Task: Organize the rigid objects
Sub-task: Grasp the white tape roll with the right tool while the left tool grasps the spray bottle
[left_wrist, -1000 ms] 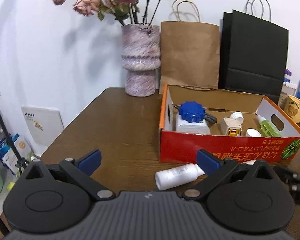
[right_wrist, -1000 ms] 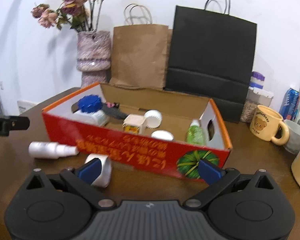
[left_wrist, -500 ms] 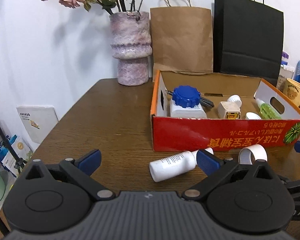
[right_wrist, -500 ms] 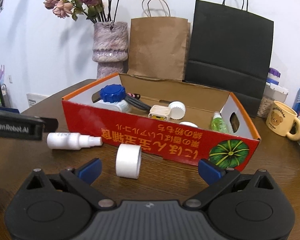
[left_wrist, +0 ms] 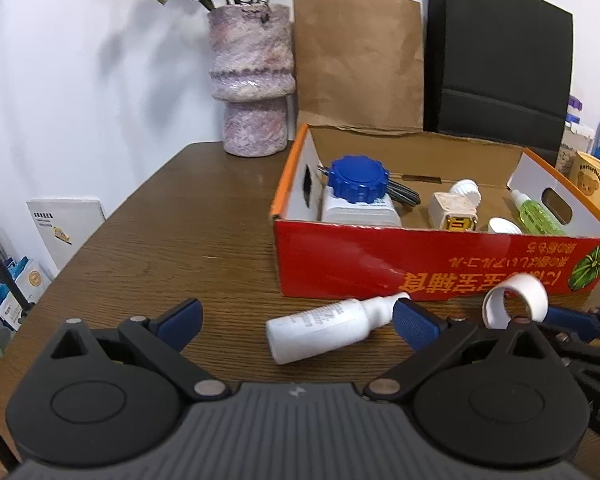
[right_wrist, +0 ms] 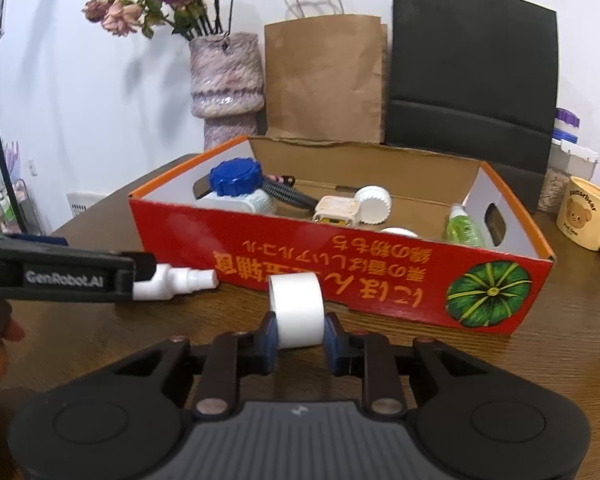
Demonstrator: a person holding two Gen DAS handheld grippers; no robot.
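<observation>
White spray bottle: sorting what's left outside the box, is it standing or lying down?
Lying down: the white spray bottle rests on its side on the table, in front of the red box.

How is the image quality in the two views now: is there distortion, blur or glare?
Left wrist view: fisheye bends the table edge; the left gripper body in the foreground looks soft, the red box sharp. Right wrist view: corners dark, the black bag leans; the roll of tape is sharp; no strong glare.
</observation>
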